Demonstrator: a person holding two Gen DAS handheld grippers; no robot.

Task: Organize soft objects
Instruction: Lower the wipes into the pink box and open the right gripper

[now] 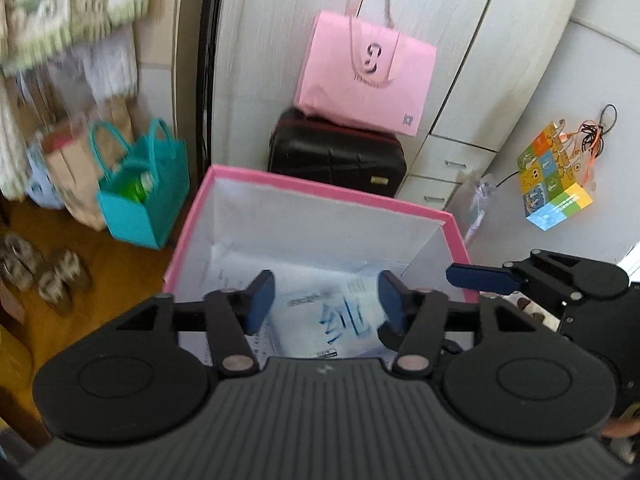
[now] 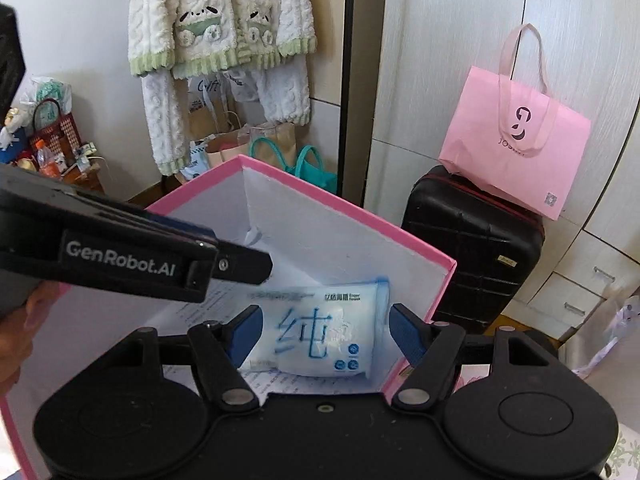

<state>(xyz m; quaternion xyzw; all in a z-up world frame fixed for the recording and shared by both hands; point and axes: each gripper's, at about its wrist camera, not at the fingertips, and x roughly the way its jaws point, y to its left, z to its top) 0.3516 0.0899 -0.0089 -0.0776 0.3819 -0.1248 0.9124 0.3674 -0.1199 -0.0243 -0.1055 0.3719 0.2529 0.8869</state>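
A white soft tissue pack with blue print lies on the floor of a pink-rimmed box with white inner walls. It also shows, blurred, in the left wrist view inside the same box. My left gripper is open above the box, jaws wide apart, nothing between them. My right gripper is open over the pack, pads on either side and not touching it. The left gripper's body crosses the right wrist view; the right gripper's finger shows at the left view's right.
A black suitcase with a pink tote bag on it stands behind the box by white cupboards. A teal bag and paper bags sit on the wooden floor at left. Fluffy pyjamas hang on the wall. Slippers lie at far left.
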